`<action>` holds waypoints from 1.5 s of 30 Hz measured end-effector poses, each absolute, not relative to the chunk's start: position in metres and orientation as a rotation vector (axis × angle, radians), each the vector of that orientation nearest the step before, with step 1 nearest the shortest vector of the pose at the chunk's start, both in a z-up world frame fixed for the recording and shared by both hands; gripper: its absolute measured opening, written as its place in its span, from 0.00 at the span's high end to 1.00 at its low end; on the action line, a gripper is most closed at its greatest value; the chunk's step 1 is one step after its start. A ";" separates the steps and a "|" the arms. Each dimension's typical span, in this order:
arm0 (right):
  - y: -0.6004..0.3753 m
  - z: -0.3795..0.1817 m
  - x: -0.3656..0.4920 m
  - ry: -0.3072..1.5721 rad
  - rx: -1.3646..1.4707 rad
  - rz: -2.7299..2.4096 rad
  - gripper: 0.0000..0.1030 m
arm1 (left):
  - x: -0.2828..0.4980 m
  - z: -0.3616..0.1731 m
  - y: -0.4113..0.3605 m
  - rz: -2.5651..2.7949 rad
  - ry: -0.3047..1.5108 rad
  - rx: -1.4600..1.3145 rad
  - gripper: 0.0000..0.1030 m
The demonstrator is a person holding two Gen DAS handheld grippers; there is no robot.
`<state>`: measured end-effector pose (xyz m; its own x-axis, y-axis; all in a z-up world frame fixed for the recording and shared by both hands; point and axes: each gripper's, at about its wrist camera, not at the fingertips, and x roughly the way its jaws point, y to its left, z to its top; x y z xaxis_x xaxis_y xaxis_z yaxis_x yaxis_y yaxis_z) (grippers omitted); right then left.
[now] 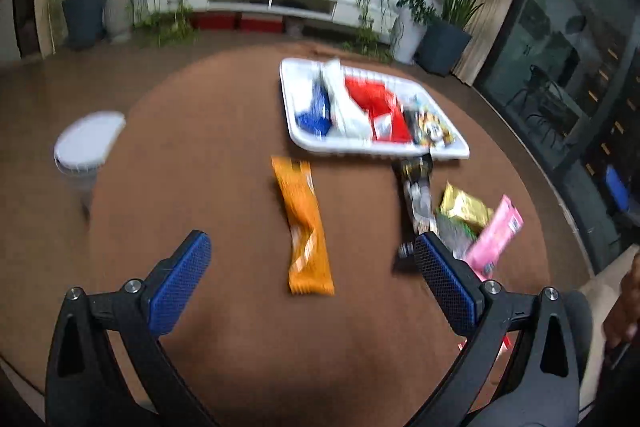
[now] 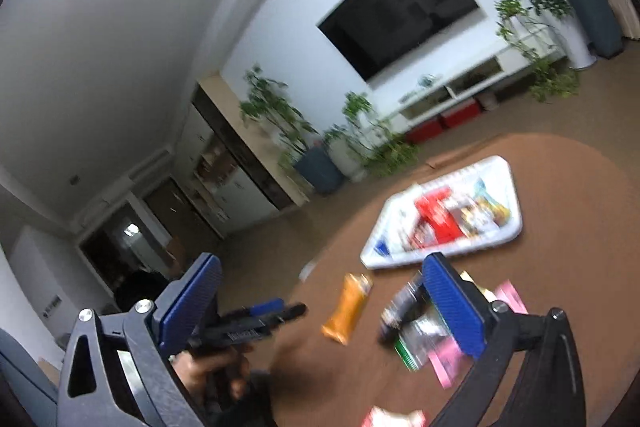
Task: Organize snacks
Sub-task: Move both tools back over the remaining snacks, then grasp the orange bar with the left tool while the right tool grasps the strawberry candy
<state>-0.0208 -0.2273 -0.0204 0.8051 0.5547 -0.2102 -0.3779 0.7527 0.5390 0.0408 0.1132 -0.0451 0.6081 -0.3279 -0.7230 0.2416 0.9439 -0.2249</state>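
Observation:
A white tray (image 1: 304, 141) on the round brown table holds blue, white, red and patterned snack packs; it also shows in the right wrist view (image 2: 514, 187). An orange snack bar (image 1: 306, 225) lies in front of the tray, between my left gripper's open fingers and ahead of them. My left gripper (image 1: 312, 259) is open and empty above the table. A pile of loose snacks lies to the right: a dark pack (image 1: 418, 187), a gold pack (image 1: 464, 207), a pink pack (image 1: 494, 237). My right gripper (image 2: 322, 277) is open, empty and raised; the orange bar (image 2: 348, 309) lies below it.
A clear jar with a white lid (image 1: 88, 143) stands at the table's left. The left gripper (image 2: 256, 323) and the hand holding it show low in the right wrist view. A red-and-white pack (image 2: 394, 419) lies near the table's front edge. Plants, a TV and a white cabinet stand behind.

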 end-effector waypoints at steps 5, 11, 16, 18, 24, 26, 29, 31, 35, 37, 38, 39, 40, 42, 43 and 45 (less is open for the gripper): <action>-0.225 -0.050 -0.042 0.509 0.467 0.488 0.00 | 0.029 -0.074 0.104 -0.345 0.935 -0.095 0.00; -0.202 -0.079 -0.050 0.645 0.363 0.445 0.08 | 0.040 -0.075 0.091 -0.349 0.941 -0.053 0.00; -0.182 -0.086 -0.051 0.671 0.253 0.442 0.12 | 0.075 -0.068 0.087 -0.285 0.957 0.021 0.01; -0.176 -0.087 -0.052 0.668 0.228 0.443 0.14 | 0.090 -0.069 0.084 -0.268 0.980 0.053 0.02; -0.170 -0.088 -0.051 0.678 0.200 0.442 0.17 | 0.129 -0.088 0.070 -0.268 1.066 0.143 0.32; -0.170 -0.088 -0.051 0.678 0.200 0.442 0.17 | 0.136 -0.095 0.066 -0.265 1.081 0.155 0.32; -0.169 -0.089 -0.051 0.682 0.197 0.443 0.17 | 0.147 -0.107 0.063 -0.263 1.111 0.163 0.32; -0.169 -0.089 -0.050 0.686 0.196 0.444 0.17 | 0.150 -0.111 0.064 -0.263 1.106 0.166 0.32; -0.167 -0.090 -0.049 0.689 0.190 0.451 0.17 | 0.156 -0.113 0.062 -0.271 1.103 0.174 0.42; -0.165 -0.090 -0.048 0.696 0.176 0.451 0.18 | 0.159 -0.111 0.060 -0.286 1.104 0.186 0.54; -0.164 -0.091 -0.048 0.699 0.168 0.451 0.18 | 0.159 -0.111 0.058 -0.297 1.104 0.195 0.58; -0.163 -0.091 -0.048 0.701 0.161 0.454 0.19 | 0.159 -0.109 0.056 -0.304 1.103 0.202 0.68; -0.162 -0.090 -0.049 0.702 0.152 0.457 0.19 | 0.158 -0.109 0.054 -0.312 1.102 0.210 0.72; -0.161 -0.090 -0.049 0.704 0.128 0.458 0.19 | 0.156 -0.108 0.052 -0.328 1.098 0.220 0.77; -0.160 -0.089 -0.049 0.706 0.110 0.459 0.19 | 0.155 -0.107 0.052 -0.333 1.097 0.229 0.79; -0.159 -0.088 -0.048 0.713 0.075 0.460 0.20 | 0.151 -0.106 0.051 -0.351 1.093 0.245 0.81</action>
<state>-0.0480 -0.1592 -0.0880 0.6611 0.4314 -0.6139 -0.3809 0.8979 0.2208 0.1507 0.0506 -0.1058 0.4129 -0.1566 -0.8972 0.3947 0.9186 0.0214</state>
